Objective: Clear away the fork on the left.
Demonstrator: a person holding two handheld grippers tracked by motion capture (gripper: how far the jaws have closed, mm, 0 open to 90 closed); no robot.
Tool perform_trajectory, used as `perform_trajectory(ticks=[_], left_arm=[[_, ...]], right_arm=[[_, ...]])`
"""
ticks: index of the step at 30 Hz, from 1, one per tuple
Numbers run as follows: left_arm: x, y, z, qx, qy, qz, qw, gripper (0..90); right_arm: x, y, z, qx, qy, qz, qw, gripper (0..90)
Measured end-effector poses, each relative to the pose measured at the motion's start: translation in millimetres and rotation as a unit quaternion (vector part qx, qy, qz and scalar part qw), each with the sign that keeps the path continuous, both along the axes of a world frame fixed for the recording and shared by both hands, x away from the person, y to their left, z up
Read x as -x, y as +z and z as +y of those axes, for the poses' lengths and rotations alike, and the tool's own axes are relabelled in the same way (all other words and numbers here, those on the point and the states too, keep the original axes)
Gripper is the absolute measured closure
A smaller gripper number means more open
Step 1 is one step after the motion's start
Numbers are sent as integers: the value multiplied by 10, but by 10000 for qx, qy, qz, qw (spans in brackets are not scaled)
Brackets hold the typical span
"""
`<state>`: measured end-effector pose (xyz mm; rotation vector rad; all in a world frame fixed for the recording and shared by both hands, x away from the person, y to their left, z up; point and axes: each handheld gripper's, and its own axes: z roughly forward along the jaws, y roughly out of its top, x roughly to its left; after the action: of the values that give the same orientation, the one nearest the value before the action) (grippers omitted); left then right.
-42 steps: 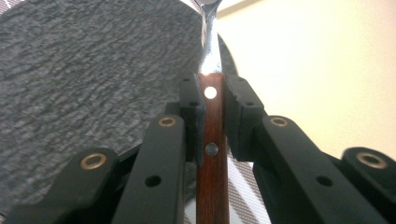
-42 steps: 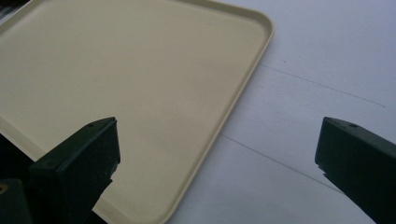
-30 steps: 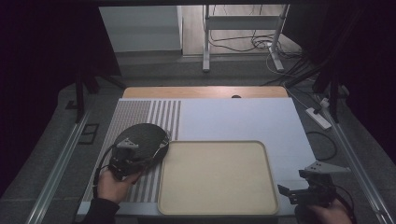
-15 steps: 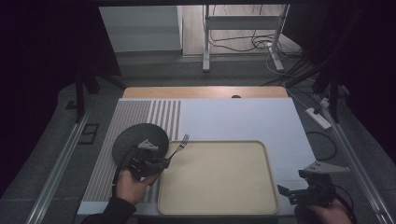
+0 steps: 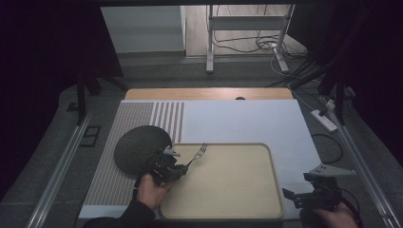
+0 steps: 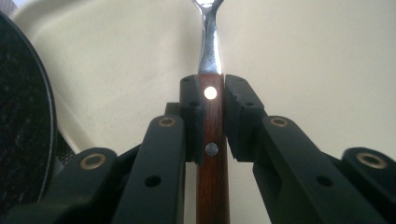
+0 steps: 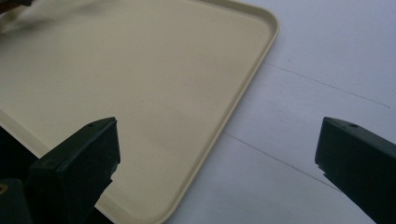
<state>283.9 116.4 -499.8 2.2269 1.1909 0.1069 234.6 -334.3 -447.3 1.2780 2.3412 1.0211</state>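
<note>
A fork point(image 5: 196, 155) with a wooden handle point(image 6: 212, 154) and metal tines is clamped in my left gripper point(image 5: 177, 169), which is shut on the handle over the left part of the beige tray point(image 5: 228, 190). The tines point toward the tray's far left corner. In the left gripper view both pads point(image 6: 194, 116) press the handle's sides. A dark round plate point(image 5: 138, 147) lies just left of the tray, partly behind the gripper. My right gripper point(image 5: 297, 195) is at the tray's near right corner, open, with nothing between its jaws point(image 7: 215, 154).
The tray sits on a white mat point(image 5: 247, 121) with a striped grey section point(image 5: 123, 137) at the left. A wooden table edge point(image 5: 209, 93) runs along the back. Metal rails point(image 5: 59, 166) flank the table; cables and a power strip point(image 5: 324, 120) lie at the right.
My left gripper has carried the fork rightward from over the dark plate to above the tray's left part. The right gripper has stayed put.
</note>
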Motion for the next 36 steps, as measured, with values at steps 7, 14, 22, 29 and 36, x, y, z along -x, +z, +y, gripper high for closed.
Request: perform_trajectory(ticks=[7,14,22,29,36], left_arm=[[-30,-172,-32,-342,22,239,9991,775],[-41,-124,-48,-153,-161,136,9997,692],[-126,-47,-152,167,-474,34,9987,834],[-169,-177,-294,-289,-893,68,9956,889],[-232,-191,-203,-323,-649,98,9973,890]], right_arm=[[2,1,1,-6,18,-10,10000,6],[0,0,1,-11,25,-5,10000,6],[-4,-2,3,1,17,15,10000,6],[-5,-3,1,-6,22,21,10000,6],[-3,-3,1,-8,39,14,10000,6]])
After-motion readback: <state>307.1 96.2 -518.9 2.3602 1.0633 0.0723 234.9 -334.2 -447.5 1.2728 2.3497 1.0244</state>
